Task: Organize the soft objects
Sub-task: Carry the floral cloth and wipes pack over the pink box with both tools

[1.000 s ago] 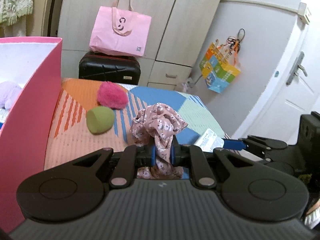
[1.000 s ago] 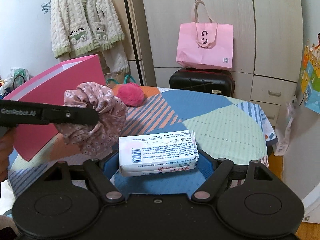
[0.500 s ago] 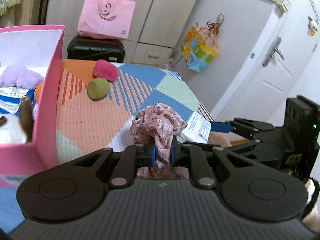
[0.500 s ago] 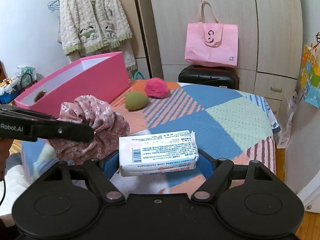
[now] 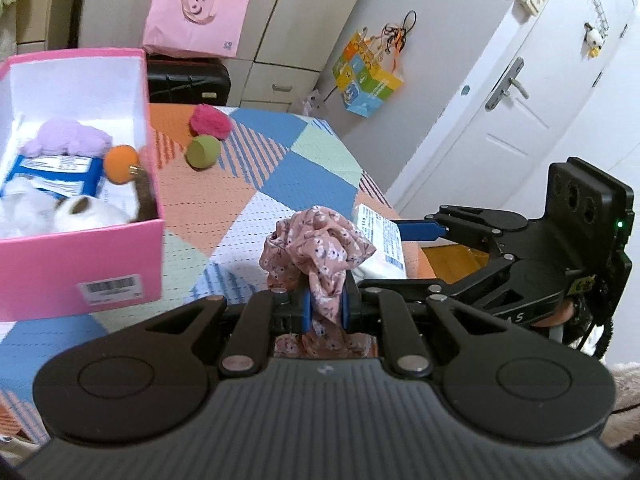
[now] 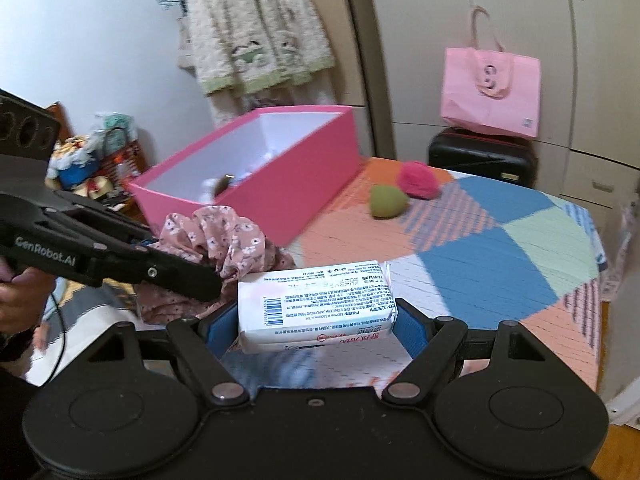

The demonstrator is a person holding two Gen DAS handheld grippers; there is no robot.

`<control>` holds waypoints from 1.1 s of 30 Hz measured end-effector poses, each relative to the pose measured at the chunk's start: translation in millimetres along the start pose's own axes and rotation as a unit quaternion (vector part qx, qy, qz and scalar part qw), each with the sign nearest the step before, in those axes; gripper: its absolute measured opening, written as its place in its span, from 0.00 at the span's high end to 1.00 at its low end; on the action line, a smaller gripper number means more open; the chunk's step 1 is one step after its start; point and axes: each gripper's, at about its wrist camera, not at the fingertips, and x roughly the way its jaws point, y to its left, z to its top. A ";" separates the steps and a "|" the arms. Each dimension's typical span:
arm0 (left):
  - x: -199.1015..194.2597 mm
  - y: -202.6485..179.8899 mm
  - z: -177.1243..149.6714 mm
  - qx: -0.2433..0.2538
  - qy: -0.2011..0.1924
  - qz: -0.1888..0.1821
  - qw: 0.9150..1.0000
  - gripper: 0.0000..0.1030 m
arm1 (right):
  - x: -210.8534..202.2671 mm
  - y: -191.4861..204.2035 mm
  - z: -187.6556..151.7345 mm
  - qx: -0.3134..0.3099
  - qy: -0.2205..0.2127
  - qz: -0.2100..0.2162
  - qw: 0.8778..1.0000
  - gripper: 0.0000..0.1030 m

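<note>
My left gripper [image 5: 324, 307] is shut on a pink floral scrunchie [image 5: 318, 246], held above the table's near edge. My right gripper [image 6: 316, 322] is shut on a white tissue pack [image 6: 316, 300], just right of the scrunchie [image 6: 224, 236]. The open pink box [image 5: 80, 256] stands on the left of the table and holds several soft things, among them a purple plush [image 5: 68, 140] and an orange ball [image 5: 121, 159]. A magenta pompom [image 5: 209, 121] and a green sponge [image 5: 203, 152] lie on the patchwork cloth beyond. The same box [image 6: 256, 168] shows in the right wrist view.
A black suitcase [image 5: 188, 82] with a pink paper bag [image 5: 196, 20] on top stands behind the table by the wardrobe. A white door [image 5: 516, 92] is at the right. A knitted cardigan [image 6: 256, 28] hangs on the wall; a person's hand [image 6: 22, 300] grips the left tool.
Both grippers have pulled back and risen with their loads still held. The box's inside has come into the left wrist view, and the table looks further away.
</note>
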 end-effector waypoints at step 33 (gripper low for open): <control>-80.2 105.8 91.4 0.006 -0.160 0.114 0.980 0.88 | 94.1 69.8 157.6 -0.158 -0.071 0.023 0.985 0.18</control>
